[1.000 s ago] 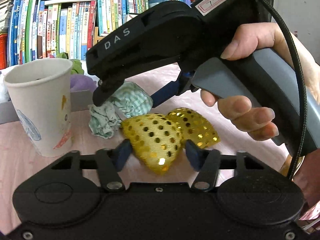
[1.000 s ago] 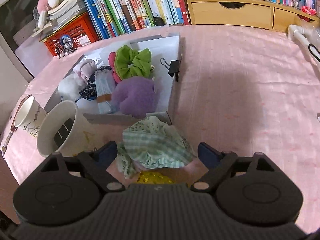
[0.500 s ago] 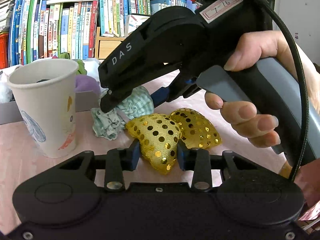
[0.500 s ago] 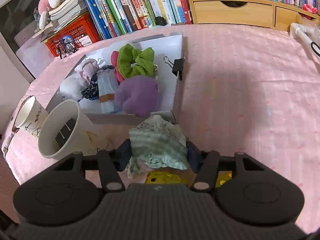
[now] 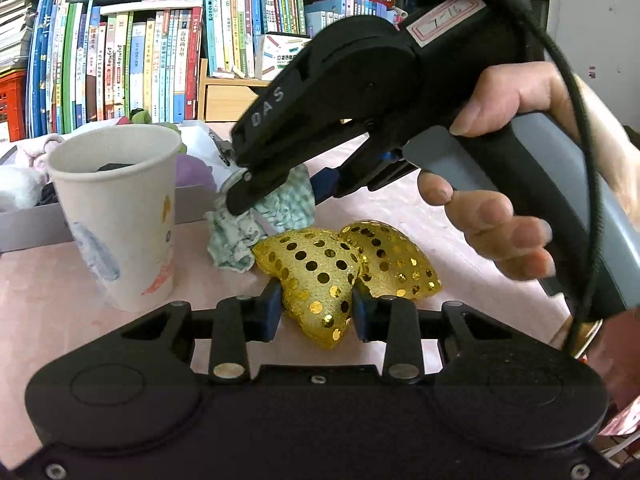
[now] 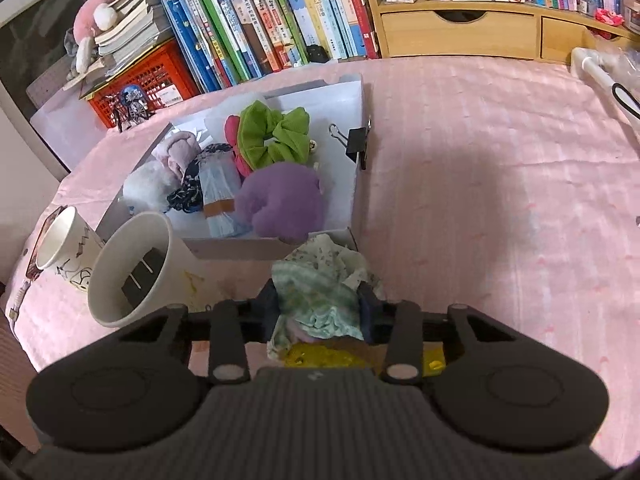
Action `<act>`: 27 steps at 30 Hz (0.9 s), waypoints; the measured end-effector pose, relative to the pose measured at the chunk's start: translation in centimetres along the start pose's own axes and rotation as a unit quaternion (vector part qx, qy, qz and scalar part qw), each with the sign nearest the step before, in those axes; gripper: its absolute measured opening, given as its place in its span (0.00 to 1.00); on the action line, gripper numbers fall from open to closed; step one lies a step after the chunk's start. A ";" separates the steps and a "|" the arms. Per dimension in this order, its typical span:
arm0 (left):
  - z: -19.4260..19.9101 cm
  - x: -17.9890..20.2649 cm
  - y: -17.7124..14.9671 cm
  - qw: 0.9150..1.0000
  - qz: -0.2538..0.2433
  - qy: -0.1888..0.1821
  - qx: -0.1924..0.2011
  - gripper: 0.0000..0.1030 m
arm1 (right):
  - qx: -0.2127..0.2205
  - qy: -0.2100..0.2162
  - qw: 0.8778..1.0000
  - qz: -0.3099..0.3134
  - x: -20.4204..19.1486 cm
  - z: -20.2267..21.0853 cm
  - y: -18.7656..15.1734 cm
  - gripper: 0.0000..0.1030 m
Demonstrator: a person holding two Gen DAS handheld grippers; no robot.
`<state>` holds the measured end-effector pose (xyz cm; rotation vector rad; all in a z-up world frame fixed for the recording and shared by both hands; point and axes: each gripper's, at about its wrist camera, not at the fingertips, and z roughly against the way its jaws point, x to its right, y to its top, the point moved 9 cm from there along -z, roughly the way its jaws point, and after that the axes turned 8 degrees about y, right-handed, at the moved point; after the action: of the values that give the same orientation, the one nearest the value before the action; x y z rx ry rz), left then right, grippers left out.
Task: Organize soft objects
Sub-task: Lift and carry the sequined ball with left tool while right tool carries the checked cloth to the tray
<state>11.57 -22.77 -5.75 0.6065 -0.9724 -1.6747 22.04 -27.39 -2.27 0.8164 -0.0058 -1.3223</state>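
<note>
In the left wrist view, our left gripper (image 5: 316, 307) has just been closing, and its jaws now pinch the near lobe of a gold sequined cushion (image 5: 320, 270), plump and shiny, lying on the pink tabletop (image 5: 52, 288) beside a paper cup (image 5: 120, 216).

In the right wrist view, our right gripper (image 6: 318, 307) has just been closing too; its jaws squeeze a crumpled green checked cloth (image 6: 320, 284), just in front of the white box (image 6: 356, 184) of soft things. Both look ready to lift.
</note>
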 end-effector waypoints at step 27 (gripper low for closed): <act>-1.2 0.4 0.1 1.000 -0.002 -0.003 0.006 0.67 | 0.012 -0.003 1.000 -0.025 1.2 1.5 -1.0 0.38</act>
<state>12.46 -23.55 -6.27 0.6111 -0.9875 -1.6760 20.83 -29.21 -2.19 0.8379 -0.0062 -1.3735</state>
